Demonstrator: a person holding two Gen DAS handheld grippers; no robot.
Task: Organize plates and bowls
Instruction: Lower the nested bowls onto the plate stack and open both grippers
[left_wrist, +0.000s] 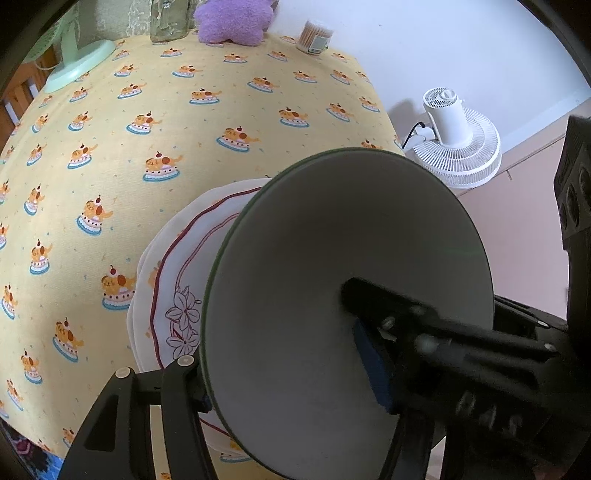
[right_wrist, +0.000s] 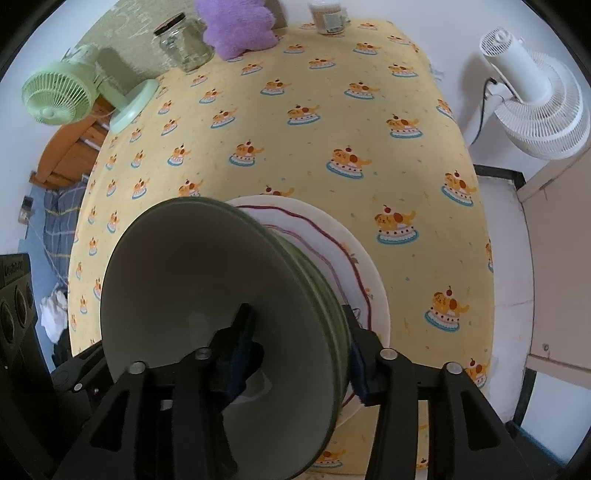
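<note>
Left wrist view: left gripper (left_wrist: 280, 354) clamped on rim of green-edged bowl (left_wrist: 332, 258), one finger inside, one outside. Bowl tilted above stacked plates (left_wrist: 173, 280) on near right of yellow tablecloth (left_wrist: 184, 147), hiding most of them. Far edge: green fan (left_wrist: 74, 62), purple plush (left_wrist: 232, 18).

Right wrist view: right gripper (right_wrist: 299, 354) pinching same bowl (right_wrist: 207, 280) at near wall. Glass jar (right_wrist: 184, 44) far; white fan (right_wrist: 535, 103) off table, right.

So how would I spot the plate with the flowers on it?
On the yellow tablecloth, look at the near edge, where plates are stacked under the tilted green bowl that both grippers clamp. The flower plate is the top one, on a plain cream plate. Only it has a dark red wavy rim line.
</note>
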